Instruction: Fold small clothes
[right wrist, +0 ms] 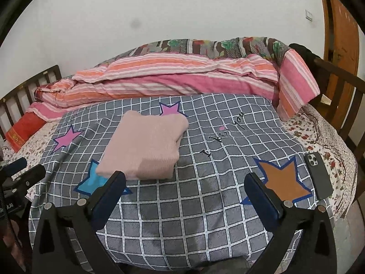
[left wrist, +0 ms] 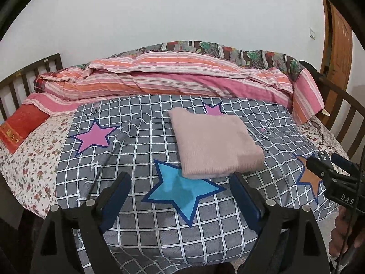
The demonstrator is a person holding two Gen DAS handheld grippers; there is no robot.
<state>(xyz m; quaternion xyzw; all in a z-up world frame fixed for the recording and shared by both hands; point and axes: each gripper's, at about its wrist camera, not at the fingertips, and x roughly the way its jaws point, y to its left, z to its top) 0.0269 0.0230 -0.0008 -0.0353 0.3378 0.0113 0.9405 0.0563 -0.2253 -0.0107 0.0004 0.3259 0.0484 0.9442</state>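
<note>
A pink knit garment lies folded into a thick rectangle on the grey checked blanket with star prints. It also shows in the right wrist view. My left gripper is open and empty, held above the blanket just in front of the garment. My right gripper is open and empty, to the right of the garment's near edge. The right gripper's body shows at the right edge of the left wrist view.
A striped pink and orange quilt is piled along the wall side of the bed. A red pillow lies at the left. A dark phone lies on the floral sheet at right. Wooden bed rails stand at both ends.
</note>
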